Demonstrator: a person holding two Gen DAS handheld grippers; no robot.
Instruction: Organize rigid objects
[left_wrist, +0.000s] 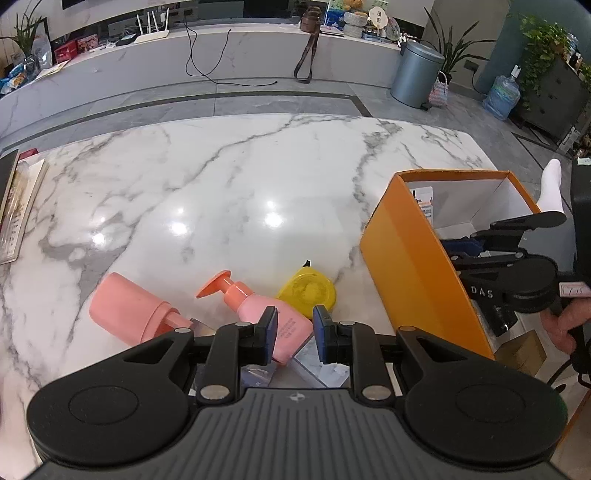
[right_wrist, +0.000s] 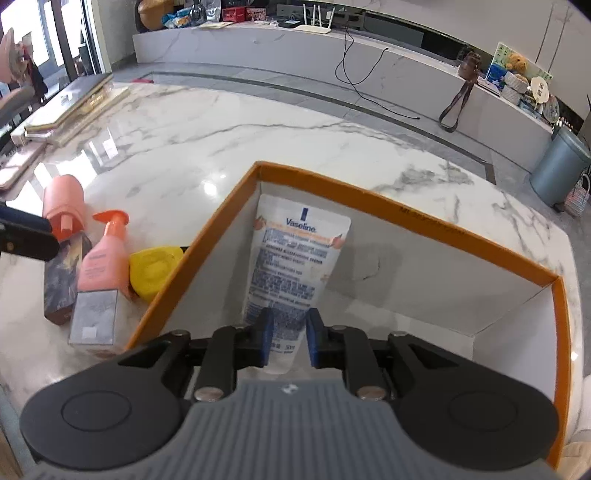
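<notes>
An orange box (right_wrist: 406, 210) with white inner walls stands on the marble table (left_wrist: 221, 184). Inside it a white Vaseline tube (right_wrist: 291, 258) leans on the far wall. Its cap end lies between the fingers of my right gripper (right_wrist: 290, 339), whose pads stand slightly apart without squeezing it. Left of the box lie a pink cylinder (left_wrist: 129, 308), a pink pump bottle (left_wrist: 258, 310) and a yellow tape measure (left_wrist: 308, 291). My left gripper (left_wrist: 295, 334) hovers over the bottle's base, jaws a narrow gap apart, holding nothing.
A brown carton (right_wrist: 62, 284) and a silver carton (right_wrist: 94, 317) lie by the pump bottle. Stacked books (left_wrist: 14, 206) sit at the table's left edge. A tan carton (left_wrist: 521, 350) sits beside the box. A hand (left_wrist: 561, 325) holds the right gripper.
</notes>
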